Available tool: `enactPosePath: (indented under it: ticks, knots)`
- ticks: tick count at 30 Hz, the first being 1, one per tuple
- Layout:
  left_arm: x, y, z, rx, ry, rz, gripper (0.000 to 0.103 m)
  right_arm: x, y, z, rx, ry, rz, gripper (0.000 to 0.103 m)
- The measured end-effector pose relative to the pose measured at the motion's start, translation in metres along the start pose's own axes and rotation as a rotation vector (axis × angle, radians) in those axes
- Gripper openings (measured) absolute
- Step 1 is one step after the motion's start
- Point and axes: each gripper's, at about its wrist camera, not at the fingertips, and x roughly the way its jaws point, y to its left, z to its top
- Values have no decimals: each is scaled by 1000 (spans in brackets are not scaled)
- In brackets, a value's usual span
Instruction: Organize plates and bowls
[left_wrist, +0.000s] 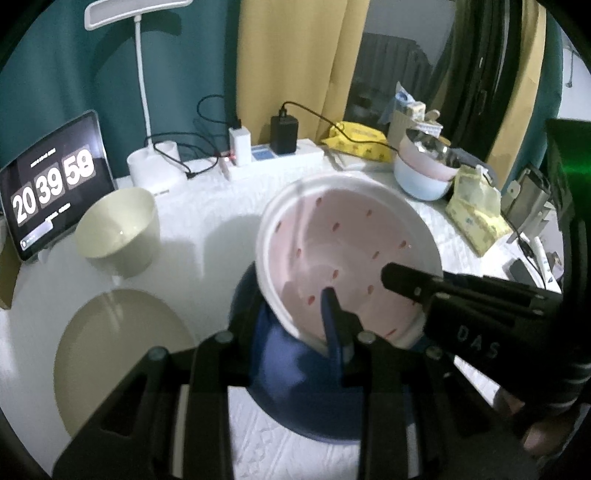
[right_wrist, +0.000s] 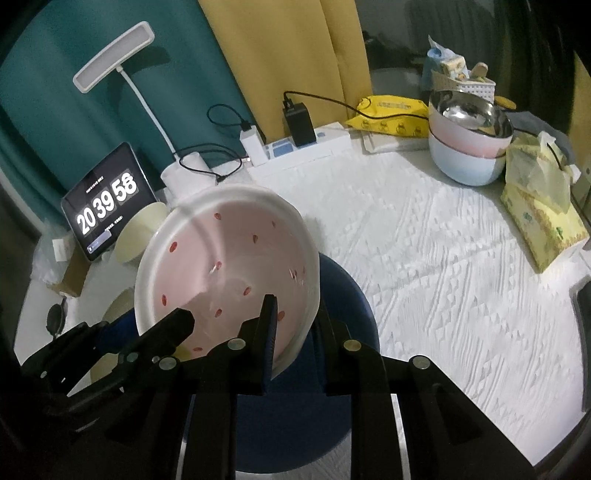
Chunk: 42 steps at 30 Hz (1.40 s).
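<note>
Looks like a room in a home, not a lab or shop. Teal and yellow curtains (right_wrist: 280, 55) across the top of the frame, a white desk lamp (right_wrist: 114, 55) and clock tablet (right_wrist: 107, 201) at left, chargers in a power strip (right_wrist: 306, 146) at centre, tissue pack (right_wrist: 543, 218) and stacked bowls (right_wrist: 465, 147) at right, all on a worktop with white embossed cloth (right_wrist: 443, 258).

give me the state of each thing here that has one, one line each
pink bowl: tilted, held above the blue plate
blue plate: flat on the table
left gripper: shut on the pink bowl's rim
right gripper: shut on the pink bowl's rim
cream bowl: upright, empty
beige plate: flat, empty
tablet: on, showing a clock
stacked bowls: nested, upright
</note>
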Motion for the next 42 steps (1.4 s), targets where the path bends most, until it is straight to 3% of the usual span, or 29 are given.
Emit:
enactPosePath:
  ticks: [12, 23, 42]
  knots:
    - [8, -3, -12, 11, 35, -1, 29, 4, -6, -11, -2, 29, -1, 20]
    - [14, -7, -23, 21, 83, -4, 30, 6, -1, -22, -48, 48, -57, 20]
    - [2, 1, -30, 25, 77, -3, 34, 7, 9, -24, -138, 77, -97, 22]
